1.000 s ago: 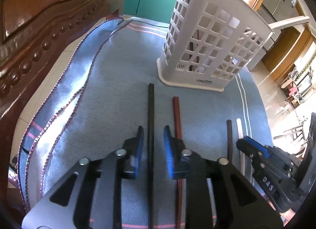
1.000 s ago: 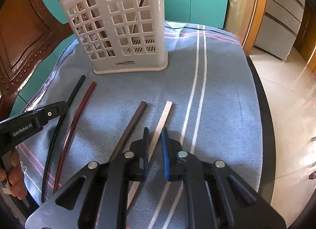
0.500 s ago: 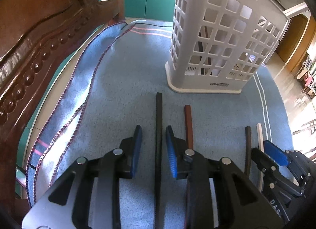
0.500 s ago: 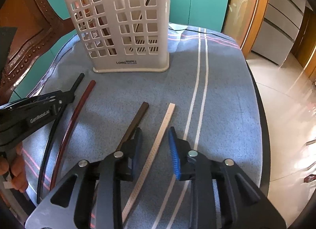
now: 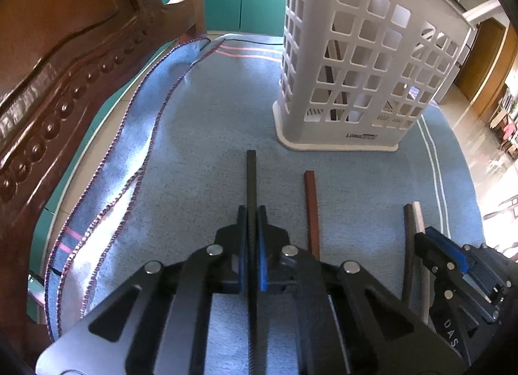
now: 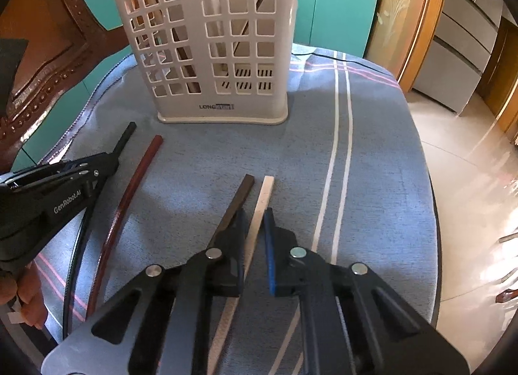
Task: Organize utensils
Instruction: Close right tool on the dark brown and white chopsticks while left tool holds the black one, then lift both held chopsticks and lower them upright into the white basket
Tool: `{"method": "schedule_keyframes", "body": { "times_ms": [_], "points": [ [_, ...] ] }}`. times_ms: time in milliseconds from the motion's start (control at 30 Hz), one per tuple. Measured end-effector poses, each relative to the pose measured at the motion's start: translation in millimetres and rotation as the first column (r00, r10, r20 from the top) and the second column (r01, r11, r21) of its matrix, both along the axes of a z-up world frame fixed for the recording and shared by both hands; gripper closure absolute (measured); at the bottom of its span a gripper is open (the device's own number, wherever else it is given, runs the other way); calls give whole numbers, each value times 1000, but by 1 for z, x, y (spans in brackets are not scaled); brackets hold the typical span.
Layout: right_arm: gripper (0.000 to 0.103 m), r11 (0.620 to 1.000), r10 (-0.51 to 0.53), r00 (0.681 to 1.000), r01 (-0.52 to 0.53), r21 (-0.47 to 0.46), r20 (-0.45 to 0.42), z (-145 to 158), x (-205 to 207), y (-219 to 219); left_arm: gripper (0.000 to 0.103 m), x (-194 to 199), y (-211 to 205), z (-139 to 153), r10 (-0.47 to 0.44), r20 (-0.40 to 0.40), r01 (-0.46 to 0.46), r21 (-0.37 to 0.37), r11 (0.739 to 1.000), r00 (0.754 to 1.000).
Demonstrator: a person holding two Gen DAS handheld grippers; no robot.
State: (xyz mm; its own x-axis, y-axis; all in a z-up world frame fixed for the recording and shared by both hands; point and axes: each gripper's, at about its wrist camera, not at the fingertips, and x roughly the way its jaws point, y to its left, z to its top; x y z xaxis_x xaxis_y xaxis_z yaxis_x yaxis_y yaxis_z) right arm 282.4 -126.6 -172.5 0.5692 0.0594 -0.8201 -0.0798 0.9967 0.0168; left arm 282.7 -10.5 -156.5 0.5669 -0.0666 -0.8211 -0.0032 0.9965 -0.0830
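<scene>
While the left gripper [image 5: 251,213] pinches a black chopstick [image 5: 251,177] and the right gripper [image 6: 255,218] a white chopstick [image 6: 264,197], the basket [image 6: 210,51] label seemingly reads "LONG".

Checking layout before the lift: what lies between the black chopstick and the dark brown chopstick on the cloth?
One reddish-brown chopstick lies between the black chopstick and the dark brown chopstick; otherwise only bare blue cloth. The right wrist view shows it best.

The utensil basket [image 5: 362,61] loses its rim at the top edge, its lattice half-hiding sticks inside.
</scene>
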Motion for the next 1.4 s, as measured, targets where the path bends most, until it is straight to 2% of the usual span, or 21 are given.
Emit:
{"method": "schedule_keyframes", "body": {
  "times_ms": [133, 233, 433, 633, 833, 900, 1100, 1200, 1333, 1400],
  "points": [
    [96, 999, 5, 999, -7, 46, 40, 9, -4, -6, 96, -5, 7, 7, 1, 33, 1, -49, 999, 999],
    [97, 998, -4, 992, -5, 68, 127, 35, -13, -13, 96, -14, 9, 23, -4, 86, 11, -78, 997, 996],
    [97, 989, -31, 978, 0, 151, 208, 73, -34, -28, 96, -42, 20, 64, -13, 177, 37, -135, 990, 984],
    [97, 981, -24, 958, -33, 192, 286, 116, -58, -31, 96, -75, 40, 124, 5, 306, 61, -207, 976, 952],
    [97, 975, -16, 921, -72, 210, 390, 167, -83, -32, 96, -97, 39, 180, 17, 433, 90, -225, 970, 901],
    [97, 975, -13, 914, -79, 209, 406, 175, -86, -31, 96, -100, 37, 189, 18, 449, 94, -225, 970, 893],
    [97, 972, -1, 896, -102, 209, 444, 202, -82, -31, 96, -89, 40, 202, 6, 444, 118, -252, 960, 896],
    [97, 973, -1, 885, -106, 204, 466, 218, -74, -31, 96, -86, 48, 214, 12, 458, 125, -268, 955, 889],
    [97, 972, -5, 860, -116, 205, 510, 248, -63, -32, 96, -75, 64, 238, 53, 482, 140, -355, 924, 875],
    [97, 972, -14, 838, -117, 203, 546, 265, -62, -34, 96, -69, 75, 248, 118, 516, 125, -411, 903, 848]
  ]
}}
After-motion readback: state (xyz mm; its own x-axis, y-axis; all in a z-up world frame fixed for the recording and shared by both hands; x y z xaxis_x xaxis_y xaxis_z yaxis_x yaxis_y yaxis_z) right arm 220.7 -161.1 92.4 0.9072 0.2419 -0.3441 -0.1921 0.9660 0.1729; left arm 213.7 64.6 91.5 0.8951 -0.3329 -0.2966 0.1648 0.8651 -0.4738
